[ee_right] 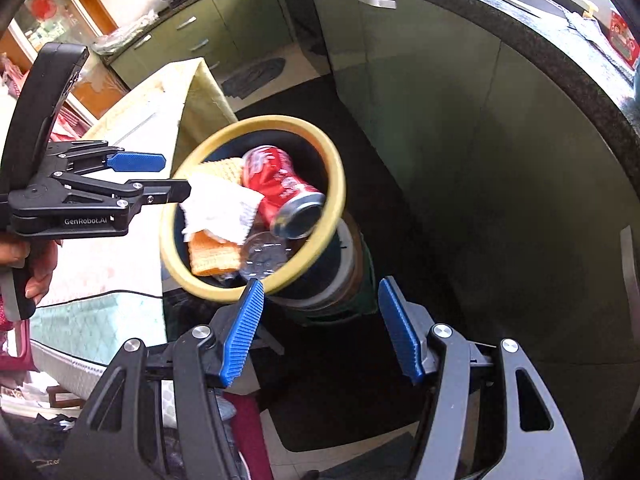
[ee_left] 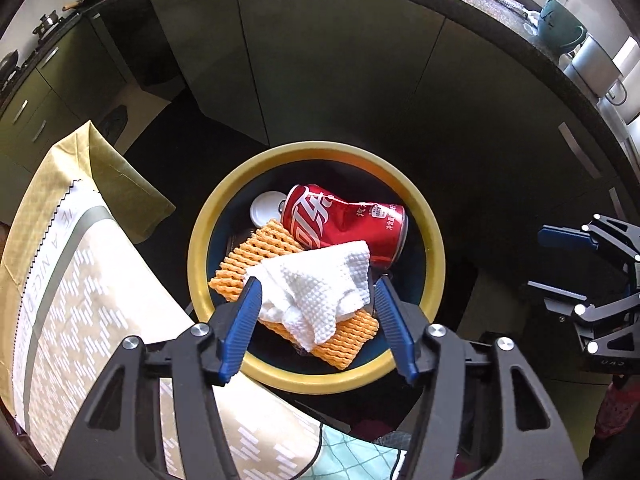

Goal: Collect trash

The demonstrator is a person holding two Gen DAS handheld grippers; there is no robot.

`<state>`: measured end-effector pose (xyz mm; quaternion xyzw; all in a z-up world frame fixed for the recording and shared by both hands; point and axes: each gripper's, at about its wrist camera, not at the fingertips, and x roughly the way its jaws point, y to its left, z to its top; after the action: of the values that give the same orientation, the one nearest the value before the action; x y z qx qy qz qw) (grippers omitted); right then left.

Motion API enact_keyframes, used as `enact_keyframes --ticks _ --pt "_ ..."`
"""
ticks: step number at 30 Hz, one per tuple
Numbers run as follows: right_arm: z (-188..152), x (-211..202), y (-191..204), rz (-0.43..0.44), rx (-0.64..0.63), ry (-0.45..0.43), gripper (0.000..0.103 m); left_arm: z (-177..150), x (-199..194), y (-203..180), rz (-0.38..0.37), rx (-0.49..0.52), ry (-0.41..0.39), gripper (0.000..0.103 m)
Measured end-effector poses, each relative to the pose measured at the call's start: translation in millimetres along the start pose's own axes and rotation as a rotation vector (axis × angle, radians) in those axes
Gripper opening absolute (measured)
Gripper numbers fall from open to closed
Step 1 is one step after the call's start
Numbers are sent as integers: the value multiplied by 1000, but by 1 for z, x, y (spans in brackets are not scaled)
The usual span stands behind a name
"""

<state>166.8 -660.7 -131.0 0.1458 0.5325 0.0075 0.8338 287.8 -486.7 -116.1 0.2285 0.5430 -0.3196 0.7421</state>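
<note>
A yellow-rimmed dark bin [ee_left: 434, 236] stands on the floor beside the table. In it lie a crushed red cola can [ee_left: 344, 220], an orange foam net [ee_left: 256, 252], a white lid [ee_left: 266, 206] and a white paper towel [ee_left: 316, 284] on top. My left gripper [ee_left: 316, 292] hovers open right over the bin, its blue fingers either side of the towel, not pressing it. In the right wrist view the bin [ee_right: 338, 184], can [ee_right: 280, 184] and towel [ee_right: 220, 208] show too, with the left gripper [ee_right: 160, 176] at the bin's left rim. My right gripper [ee_right: 320, 316] is open and empty, just right of the bin.
A table with a beige patterned cloth [ee_left: 80, 280] stands left of the bin. Green kitchen cabinets [ee_left: 320, 80] under a dark countertop [ee_left: 560, 60] curve behind and to the right. The floor around the bin is dark.
</note>
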Motion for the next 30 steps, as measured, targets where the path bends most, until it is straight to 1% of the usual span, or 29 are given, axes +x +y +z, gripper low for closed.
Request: enact_keyframes --ticks 3,6,7,8,9,11,13,14,15,18,21,25,28,30 --pt "-6 -4 14 40 -11 -19 60 -17 -28 6 12 -15 -75 57" --pt "-15 -7 35 90 -24 -46 61 -48 -61 15 26 -41 -165 71" --pt "-20 -7 42 106 -29 -55 61 -62 -73 20 40 -58 -202 78" --pt "-25 -8 51 118 -37 -64 63 -79 -85 25 57 -74 -241 82" --pt "-30 -8 60 124 -44 -74 64 -94 -97 29 78 -86 -276 84" --pt "-41 -8 81 138 -69 -92 64 -130 -120 41 140 -118 -348 90" --pt "-55 -11 103 160 -91 -121 67 -167 -138 55 198 -165 -404 93" --pt "-62 -13 115 159 -105 -140 69 -186 -146 62 220 -194 -419 94" --pt "-69 -16 127 145 -125 -162 74 -203 -155 69 237 -225 -434 95" --pt "-89 -25 161 84 -185 -230 83 -263 -178 94 276 -344 -485 96" --pt "-103 -37 185 39 -215 -279 89 -316 -201 116 323 -459 -528 96" --pt "-118 -59 206 32 -234 -329 98 -381 -230 134 407 -577 -582 96" --pt "-128 -74 213 38 -225 -361 98 -420 -251 140 441 -640 -616 96" --pt "-136 -85 215 35 -218 -382 98 -440 -259 141 444 -670 -629 96"
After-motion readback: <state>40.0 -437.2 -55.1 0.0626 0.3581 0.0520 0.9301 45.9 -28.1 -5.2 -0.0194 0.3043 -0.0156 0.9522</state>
